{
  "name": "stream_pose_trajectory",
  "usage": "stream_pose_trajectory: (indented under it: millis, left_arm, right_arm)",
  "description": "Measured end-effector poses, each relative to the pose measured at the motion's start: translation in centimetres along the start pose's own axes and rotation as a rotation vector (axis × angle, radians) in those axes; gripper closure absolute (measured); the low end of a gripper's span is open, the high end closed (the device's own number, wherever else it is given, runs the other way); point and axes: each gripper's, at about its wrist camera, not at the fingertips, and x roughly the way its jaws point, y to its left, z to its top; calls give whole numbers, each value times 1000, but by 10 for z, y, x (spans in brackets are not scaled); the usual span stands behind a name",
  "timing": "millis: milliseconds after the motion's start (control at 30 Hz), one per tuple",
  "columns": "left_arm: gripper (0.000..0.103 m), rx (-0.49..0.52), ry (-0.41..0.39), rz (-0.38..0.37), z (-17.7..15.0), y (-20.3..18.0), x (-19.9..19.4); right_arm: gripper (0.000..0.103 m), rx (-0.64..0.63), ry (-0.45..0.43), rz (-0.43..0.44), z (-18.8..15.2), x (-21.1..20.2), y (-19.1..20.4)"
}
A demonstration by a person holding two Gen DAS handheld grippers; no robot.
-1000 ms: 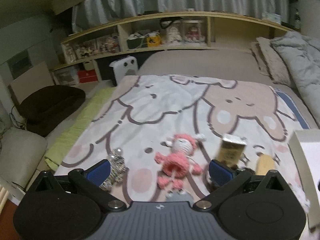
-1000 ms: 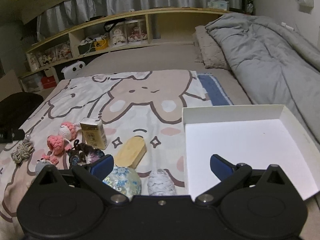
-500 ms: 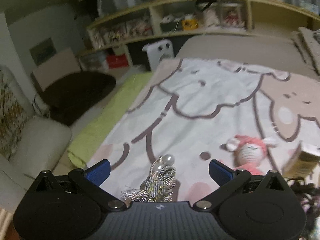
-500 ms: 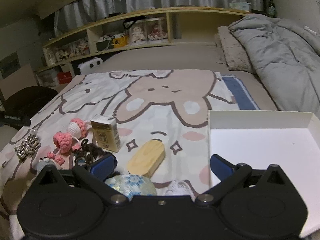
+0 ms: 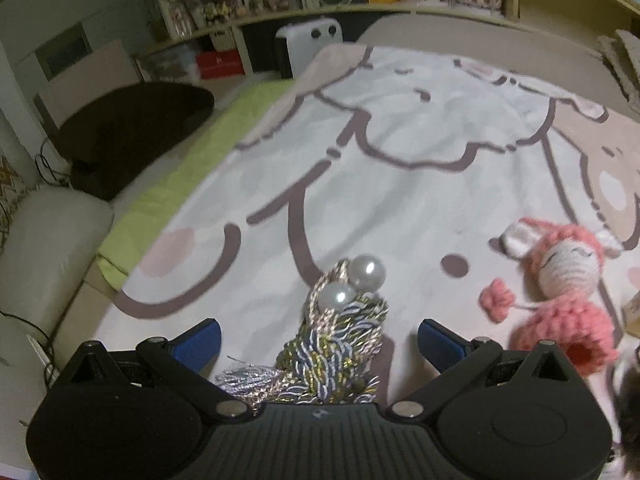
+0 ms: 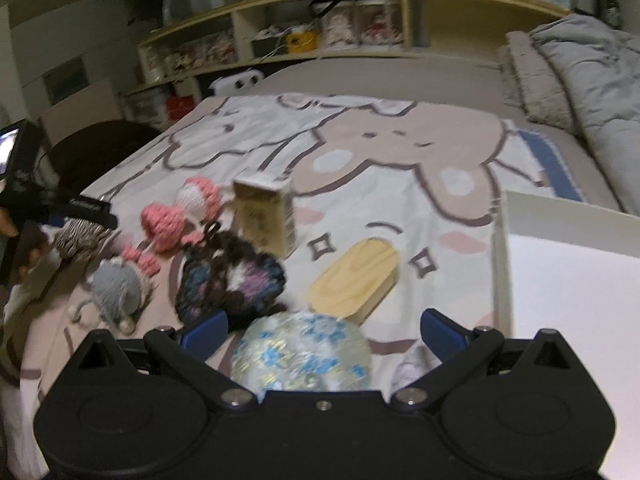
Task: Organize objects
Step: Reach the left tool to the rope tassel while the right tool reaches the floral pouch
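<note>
Since a second ago the left gripper has swung from the pink crocheted doll to straddle, fingers spread, the metallic braided cord ornament lying on the cartoon blanket; probably light and limp, best pinched at its knotted middle, below the slippery pearls.

braided cord bundle: near end hidden under the left gripper's body.
pink crochet doll: lower part behind the finger mount.
dark object at right edge: cut off and blurred, cannot tell what it is.
floral ball: bottom hidden by the right gripper's body.
white box: cut off at the right edge.
shelf items: too small and blurred to tell.
</note>
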Motion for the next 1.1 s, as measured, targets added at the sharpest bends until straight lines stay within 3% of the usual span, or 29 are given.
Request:
stream_pose_trajectory:
  millis: [233, 433, 533, 700, 967, 1100]
  left_arm:
    - [0, 14, -18, -23, -8, 4, 6]
    - [0, -3, -2, -46, -9, 8, 11]
    - [0, 5, 15, -72, -9, 13, 9]
    - [0, 83, 30, -111, -14, 16, 0]
    - [33, 82, 24, -113, -8, 20, -9]
    - [44, 95, 36, -128, -7, 21, -14]
  right_arm:
    - [0, -74, 64, 81, -9, 17, 14]
    - [1, -92, 107, 54, -11, 32, 10]
    - [9, -86, 146, 53, -10, 36, 3]
    - [11, -127, 184, 73, -10, 36, 5]
    - [17, -65, 195, 84, -6, 33, 1]
    - [17, -78, 195, 72, -6, 32, 3]
